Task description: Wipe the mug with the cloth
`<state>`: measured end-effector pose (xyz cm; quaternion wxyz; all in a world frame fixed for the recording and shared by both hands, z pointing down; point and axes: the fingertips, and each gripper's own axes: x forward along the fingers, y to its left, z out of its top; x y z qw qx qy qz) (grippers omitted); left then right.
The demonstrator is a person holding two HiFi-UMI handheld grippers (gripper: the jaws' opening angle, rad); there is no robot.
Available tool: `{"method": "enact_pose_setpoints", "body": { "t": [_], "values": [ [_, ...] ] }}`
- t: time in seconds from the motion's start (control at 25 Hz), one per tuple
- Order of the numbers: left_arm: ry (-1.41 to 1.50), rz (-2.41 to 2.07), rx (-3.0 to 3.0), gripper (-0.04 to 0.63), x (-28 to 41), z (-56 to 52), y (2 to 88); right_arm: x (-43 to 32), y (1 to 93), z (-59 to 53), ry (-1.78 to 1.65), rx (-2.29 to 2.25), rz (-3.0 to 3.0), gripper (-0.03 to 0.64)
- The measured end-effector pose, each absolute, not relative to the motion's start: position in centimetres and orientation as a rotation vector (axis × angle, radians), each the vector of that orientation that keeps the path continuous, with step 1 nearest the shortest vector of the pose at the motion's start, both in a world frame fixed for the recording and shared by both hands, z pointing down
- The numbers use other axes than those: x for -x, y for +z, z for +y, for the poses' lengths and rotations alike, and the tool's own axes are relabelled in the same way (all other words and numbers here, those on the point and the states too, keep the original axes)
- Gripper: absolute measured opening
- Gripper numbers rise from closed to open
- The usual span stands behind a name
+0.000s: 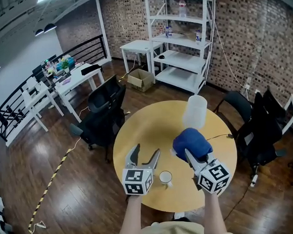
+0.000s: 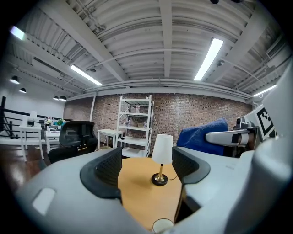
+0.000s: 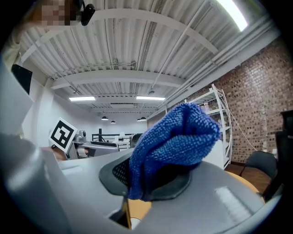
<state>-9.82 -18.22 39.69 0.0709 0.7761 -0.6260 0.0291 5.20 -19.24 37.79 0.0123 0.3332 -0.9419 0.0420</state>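
your right gripper (image 1: 186,155) is clamped on the bunched blue terry cloth (image 1: 192,141), which bulges up and out past both its fingers. your left gripper (image 1: 147,151) stands wide apart with nothing between its fingers. the small white ceramic mug (image 1: 165,177) sits upright by the near edge of the round yellow wooden tabletop (image 1: 147,124), between your two grippers, just right of the left fingers, touching neither gripper. a white-shaded table lamp (image 1: 195,111) stands toward the far edge.
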Motion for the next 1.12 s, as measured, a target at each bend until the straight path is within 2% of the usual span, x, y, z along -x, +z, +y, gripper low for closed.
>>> {"method": "enact_pose_setpoints", "body": {
  "t": [0.32,0.56,0.88,1.12],
  "values": [
    [0.144,-1.927,-2.247,0.322,7.0,-22.1,41.8,-7.9,39.6,-24.6,0.208,-0.92,-2.964,0.064],
    [0.191,-1.939,-2.132,0.322,7.7,-21.4,45.6,-7.1,44.2,-25.8,0.329,-0.805,-2.934,0.064],
    [0.332,-1.802,-1.871,0.314,8.1,-14.9,59.1,-4.9,49.0,-26.0,0.323,-0.69,-2.803,0.064],
    [0.395,-1.513,-1.779,0.285,3.9,-9.9,68.7,-3.4,52.1,-25.8,0.378,-0.669,-2.742,0.064]
  ]
}}
